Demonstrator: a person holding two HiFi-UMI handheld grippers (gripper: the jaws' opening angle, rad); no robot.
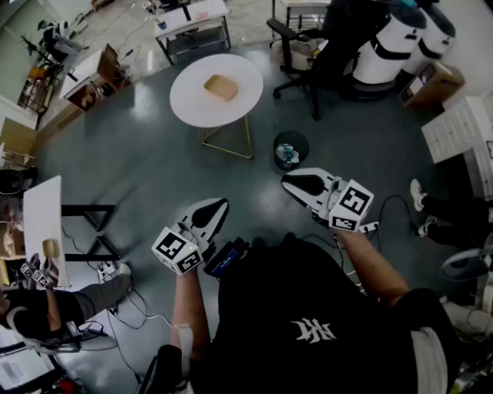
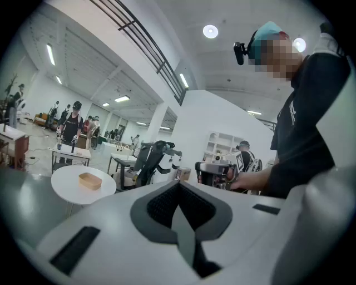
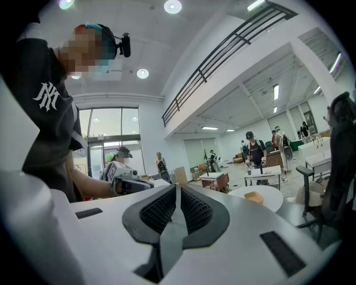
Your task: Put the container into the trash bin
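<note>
A tan shallow container [image 1: 221,87] lies on a round white table [image 1: 189,100] some way ahead of me. The black trash bin [image 1: 290,149] stands on the floor to the right of the table, with some rubbish inside. My left gripper [image 1: 219,205] and right gripper [image 1: 288,181] hover side by side above the floor, both shut and empty, well short of table and bin. In the left gripper view my left gripper [image 2: 179,186] points level, with the container [image 2: 89,180] far off to the left. From my right gripper [image 3: 177,190], the container [image 3: 253,197] shows at right.
A black office chair [image 1: 296,38] and two white robots [image 1: 393,42] stand behind the bin. A desk [image 1: 192,23] is at the back, a white table [image 1: 42,223] at left, white drawers [image 1: 462,135] at right. Cables lie on the floor by a seated person [image 1: 69,304].
</note>
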